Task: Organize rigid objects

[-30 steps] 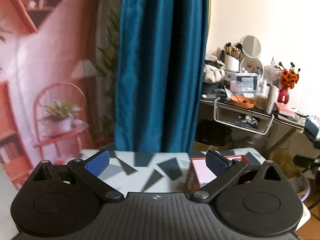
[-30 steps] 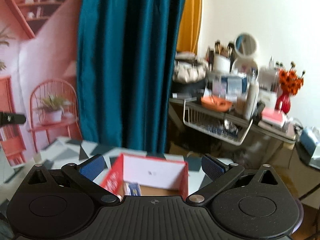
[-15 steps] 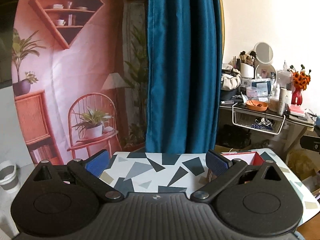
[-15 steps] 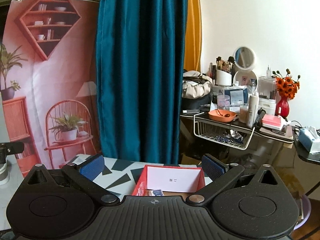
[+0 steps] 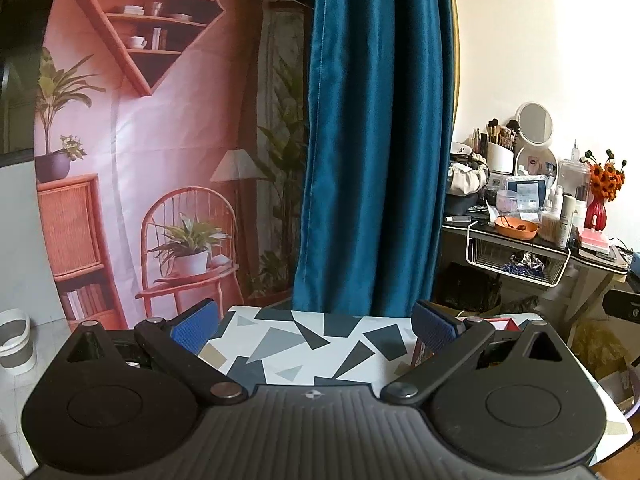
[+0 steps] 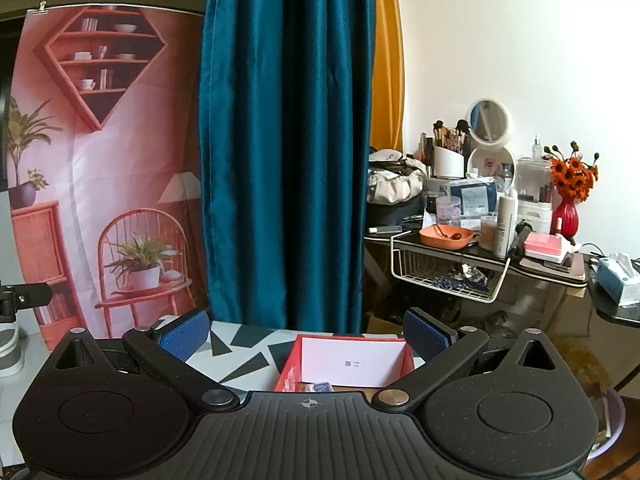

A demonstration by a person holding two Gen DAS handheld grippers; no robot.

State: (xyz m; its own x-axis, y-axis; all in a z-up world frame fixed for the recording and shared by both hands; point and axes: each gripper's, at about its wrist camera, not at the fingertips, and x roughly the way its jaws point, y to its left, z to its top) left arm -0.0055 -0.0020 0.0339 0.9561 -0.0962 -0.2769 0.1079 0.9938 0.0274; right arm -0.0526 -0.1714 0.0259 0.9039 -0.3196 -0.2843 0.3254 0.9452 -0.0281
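A lived-in home room: at right, a dressing table crowded with makeup brushes, a round mirror and a vase of orange flowers; teal curtain centre, printed backdrop left.

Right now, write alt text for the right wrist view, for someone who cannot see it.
The open right gripper, holding nothing, points at an open red box on a table with a grey geometric pattern. A teal curtain hangs behind, and a cluttered vanity desk stands to the right.
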